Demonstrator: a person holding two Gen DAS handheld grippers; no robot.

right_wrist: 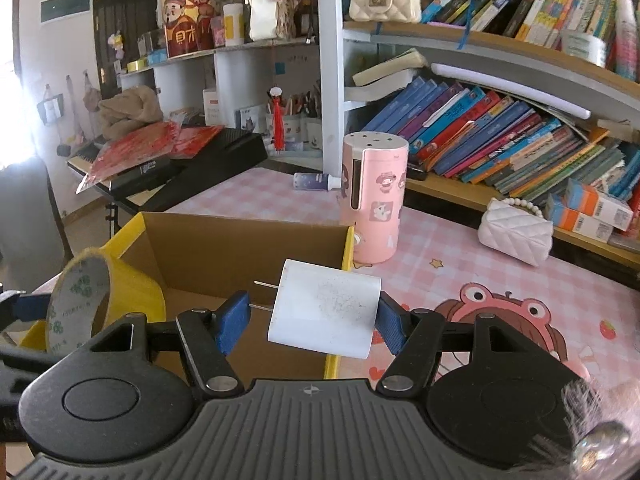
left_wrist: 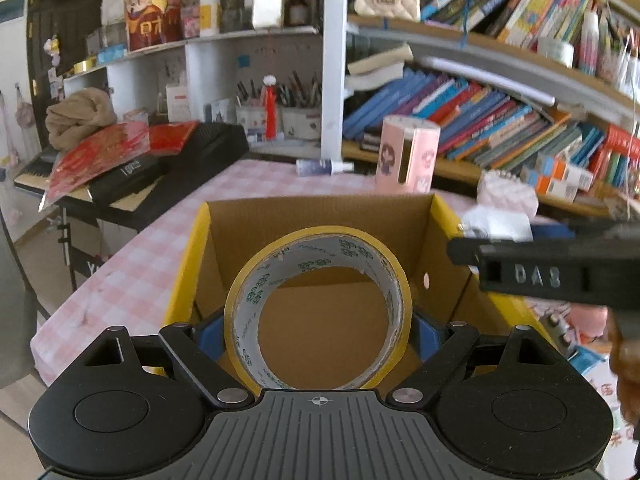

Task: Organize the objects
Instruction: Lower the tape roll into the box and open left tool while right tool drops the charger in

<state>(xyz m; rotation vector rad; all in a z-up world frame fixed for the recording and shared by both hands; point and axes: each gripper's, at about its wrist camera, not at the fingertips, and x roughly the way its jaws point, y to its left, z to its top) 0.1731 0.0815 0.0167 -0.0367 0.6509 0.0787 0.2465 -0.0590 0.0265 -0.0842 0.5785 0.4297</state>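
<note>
My left gripper (left_wrist: 318, 330) is shut on a yellow tape roll (left_wrist: 240, 304), held upright over the open cardboard box (left_wrist: 320, 212) with yellow flaps. The roll also shows at the left of the right wrist view (right_wrist: 132, 292), above the box (right_wrist: 240, 244). My right gripper (right_wrist: 310, 320) is shut on a white charger plug (right_wrist: 324, 312), its prongs pointing left, held over the box's right wall. The right gripper's body shows at the right of the left wrist view (left_wrist: 552, 272).
The box stands on a pink checked tablecloth (right_wrist: 460, 264). A pink cylindrical canister (right_wrist: 374, 196) stands just behind the box, a white quilted purse (right_wrist: 516, 234) to its right, a small bottle (right_wrist: 316, 181) behind. Bookshelves (right_wrist: 500, 132) line the back; a keyboard (right_wrist: 192, 172) is at left.
</note>
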